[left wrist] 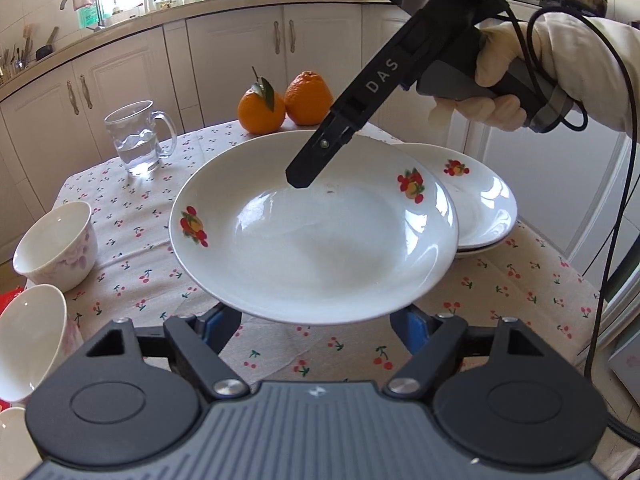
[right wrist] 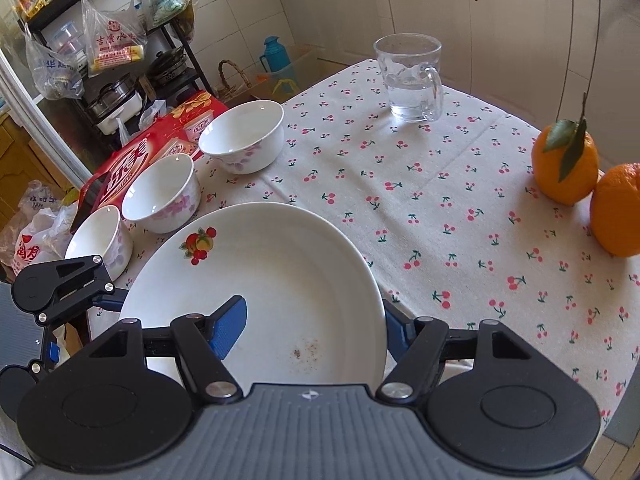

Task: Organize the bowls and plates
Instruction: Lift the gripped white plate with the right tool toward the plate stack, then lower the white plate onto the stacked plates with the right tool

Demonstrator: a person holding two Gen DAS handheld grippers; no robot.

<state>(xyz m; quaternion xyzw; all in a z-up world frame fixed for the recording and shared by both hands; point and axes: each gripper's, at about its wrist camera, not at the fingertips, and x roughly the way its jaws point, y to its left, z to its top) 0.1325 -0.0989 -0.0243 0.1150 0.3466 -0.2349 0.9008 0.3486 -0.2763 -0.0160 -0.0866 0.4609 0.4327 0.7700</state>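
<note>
While the plate point(left wrist: 316, 236) hangs clear above the cherry-print tablecloth point(left wrist: 132, 236) in the left wrist view, the left gripper point(left wrist: 320, 322) sits beneath its near rim with both blue-padded fingers point(left wrist: 414, 326) spread wide on either side, not pinching anything. Across the plate, the right gripper point(left wrist: 298, 178) slants down onto the far rim, held by a gloved hand point(left wrist: 500, 76). Just beyond and to the right of the held plate lies a stack of matching plates point(left wrist: 486, 208) on the cloth. Off to the left stand two bowls point(left wrist: 56, 248), the nearer one point(left wrist: 30, 340) close to the gripper body. Farther ahead are a glass mug point(left wrist: 138, 138) of water and two oranges point(left wrist: 284, 100).

In the right wrist view, the right gripper point(right wrist: 312, 326) clamps the plate point(right wrist: 264, 280) by its rim: one blue finger point(right wrist: 228, 326) lies on the inner face, the other point(right wrist: 398, 330) is behind the outer edge. The left gripper point(right wrist: 64, 284) shows at the plate's left side. Ahead and left, three bowls point(right wrist: 242, 140) stand in a row along the table edge. The mug point(right wrist: 412, 78) is far ahead, the oranges point(right wrist: 566, 168) far right.
</note>
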